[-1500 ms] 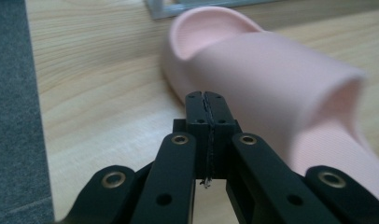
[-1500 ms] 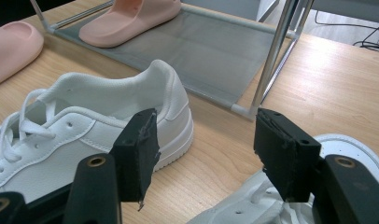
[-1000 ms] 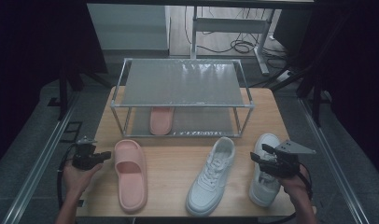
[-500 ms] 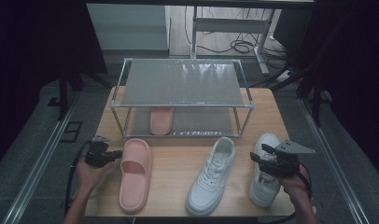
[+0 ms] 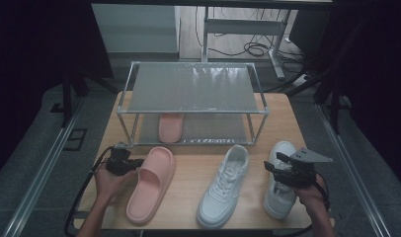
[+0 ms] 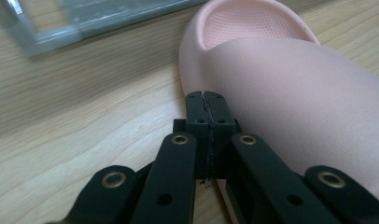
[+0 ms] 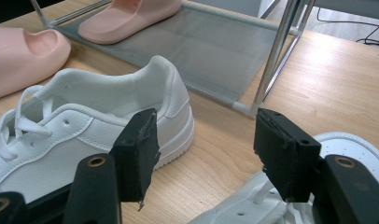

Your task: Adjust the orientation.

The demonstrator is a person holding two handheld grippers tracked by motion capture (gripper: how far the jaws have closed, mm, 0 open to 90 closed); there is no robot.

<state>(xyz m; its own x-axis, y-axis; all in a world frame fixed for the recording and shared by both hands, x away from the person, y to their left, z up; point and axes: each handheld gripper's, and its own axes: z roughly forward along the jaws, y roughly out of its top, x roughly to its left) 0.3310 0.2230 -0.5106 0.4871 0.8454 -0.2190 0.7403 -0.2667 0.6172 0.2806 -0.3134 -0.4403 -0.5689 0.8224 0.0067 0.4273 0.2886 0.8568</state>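
A pink slipper (image 5: 151, 182) lies on the wooden table (image 5: 188, 158), toe toward me. My left gripper (image 5: 135, 163) is shut with nothing in it. Its closed tips (image 6: 207, 100) press against the slipper's (image 6: 295, 84) left side near the heel. Its mate, a second pink slipper (image 5: 170, 126), rests on the lower shelf of a metal shoe rack (image 5: 193, 89). Two white sneakers stand to the right: one in the middle (image 5: 224, 185) and one at the far right (image 5: 282, 180). My right gripper (image 5: 273, 163) hangs open above the far right sneaker (image 7: 355, 149), its jaws (image 7: 204, 135) wide apart and pointing at the middle sneaker's heel (image 7: 164, 93).
The rack's front right post (image 7: 276, 56) stands just beyond the right gripper. Its top shelf (image 5: 188, 86) carries nothing. Bare wood lies between the slipper and the middle sneaker. The table's front edge runs just below the shoes.
My left gripper has moved right, up against the pink slipper, and the slipper's heel end has shifted a little to the right. The right gripper has stayed put.
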